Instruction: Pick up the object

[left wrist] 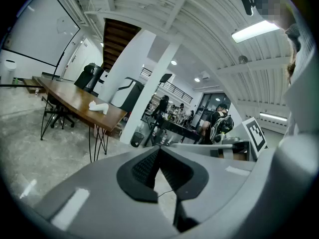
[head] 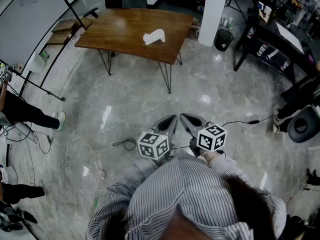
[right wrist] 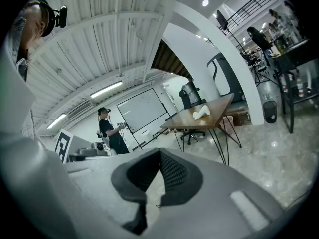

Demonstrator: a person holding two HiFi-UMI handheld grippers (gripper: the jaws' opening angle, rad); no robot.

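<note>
Reading this as the pre-approach pose, pickup not yet started.

Got left claw (head: 171, 119) pressed together, tips meeting, nothing between them. Same for right claw (head: 184, 118): tips meeting, empty. Probably kept closed simply because nothing is in range to grip.

Held side by side just in front of the chest, almost touching, noses pointing ahead toward the bench (head: 115, 34). Looks like a tucked carry pose for walking, not a reach.

Found the white object (head: 154, 36) lying flat and alone on the wooden bench top, towards the near right edge. Well apart from both claws, with open floor (head: 150, 89) between.

Easy to get at from the near side, with nothing crowding it. No reach possible from here; need to walk up first. Need to spread one claw before closing in on the object.
</note>
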